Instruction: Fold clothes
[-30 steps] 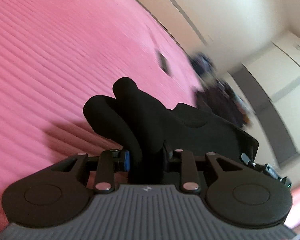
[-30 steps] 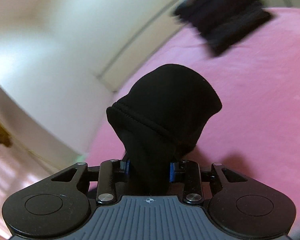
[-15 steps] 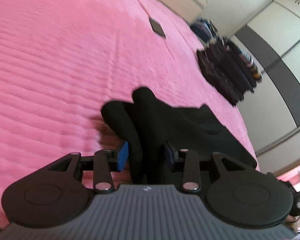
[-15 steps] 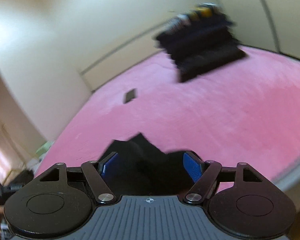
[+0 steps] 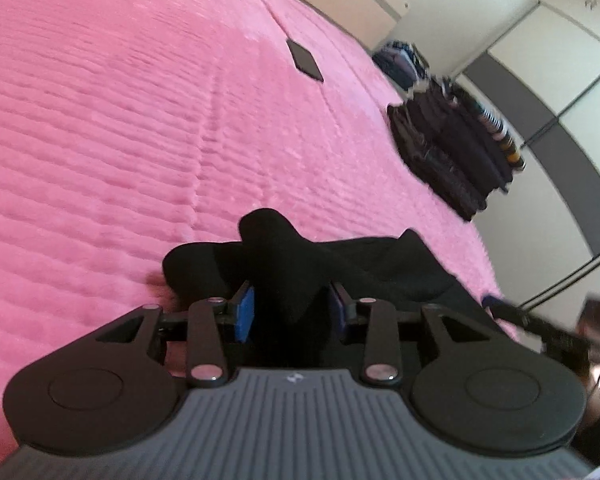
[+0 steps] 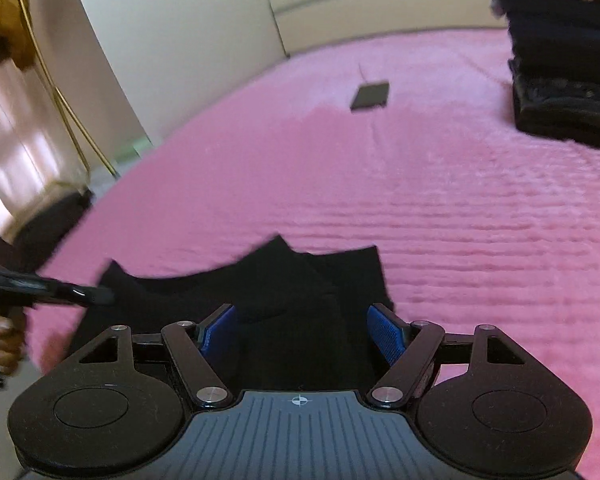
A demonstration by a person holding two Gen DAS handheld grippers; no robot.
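Observation:
A black garment (image 5: 380,264) lies partly flat on the pink bedspread (image 5: 140,120). My left gripper (image 5: 291,310) has a raised bunch of that garment between its blue pads, and its jaws are closing on it. In the right wrist view the garment (image 6: 300,280) is spread out just ahead of my right gripper (image 6: 300,334). That gripper is open, and its pads are clear of the cloth. The left gripper's fingers (image 6: 80,294) reach the garment's left edge there, held by a person's hand (image 6: 0,336).
A stack of folded dark clothes (image 5: 452,148) sits at the far side of the bed, at the upper right (image 6: 564,80) in the right wrist view. A small dark flat object (image 6: 370,96) lies on the bedspread further back. A wall and wardrobe doors stand beyond.
My right gripper has let go of the black bunch and opened. The garment has dropped onto the bed. Both views have rolled and swung across the bed.

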